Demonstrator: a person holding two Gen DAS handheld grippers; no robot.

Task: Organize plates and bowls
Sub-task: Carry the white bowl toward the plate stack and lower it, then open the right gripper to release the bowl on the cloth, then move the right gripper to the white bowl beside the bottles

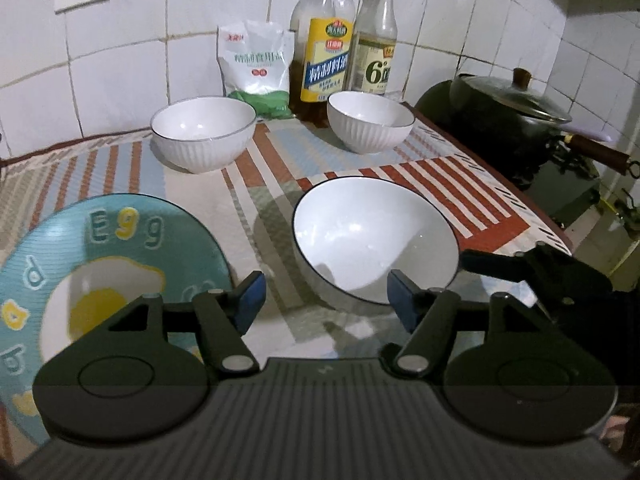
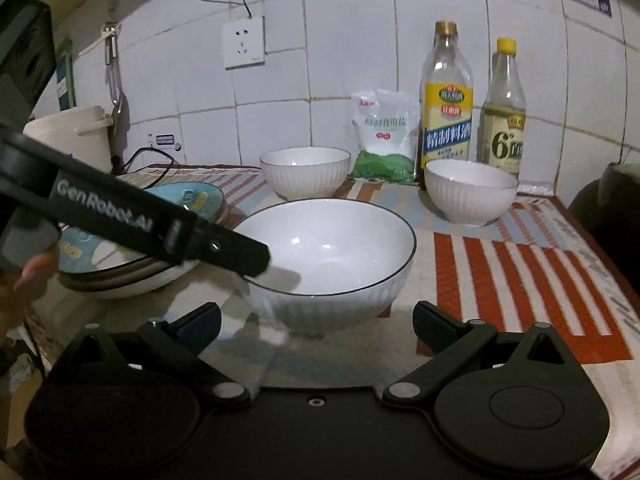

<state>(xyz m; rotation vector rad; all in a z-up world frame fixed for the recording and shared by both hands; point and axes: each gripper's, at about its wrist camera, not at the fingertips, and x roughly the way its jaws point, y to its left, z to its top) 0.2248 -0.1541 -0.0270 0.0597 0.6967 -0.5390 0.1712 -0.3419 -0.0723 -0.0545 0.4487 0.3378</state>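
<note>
A large white bowl point(image 1: 376, 240) point(image 2: 328, 256) with a dark rim stands on the striped mat. Two smaller white ribbed bowls stand behind it: one at the left point(image 1: 203, 132) point(image 2: 306, 176), one at the right point(image 1: 370, 120) point(image 2: 470, 190). A blue "Egg" plate point(image 1: 112, 240) point(image 2: 120, 252) tops a stack of plates at the left. My left gripper point(image 1: 326, 300) is open, above the mat between plate and large bowl; its finger point(image 2: 240, 246) reaches over that bowl's rim. My right gripper point(image 2: 316, 322) is open and empty just before the large bowl.
Two bottles point(image 1: 326, 52) point(image 1: 376, 44) and a salt bag point(image 1: 256, 68) stand against the tiled wall. A lidded black pot point(image 1: 508, 108) sits on the stove at the right. A white bucket point(image 2: 72, 136) and a cable lie at the far left.
</note>
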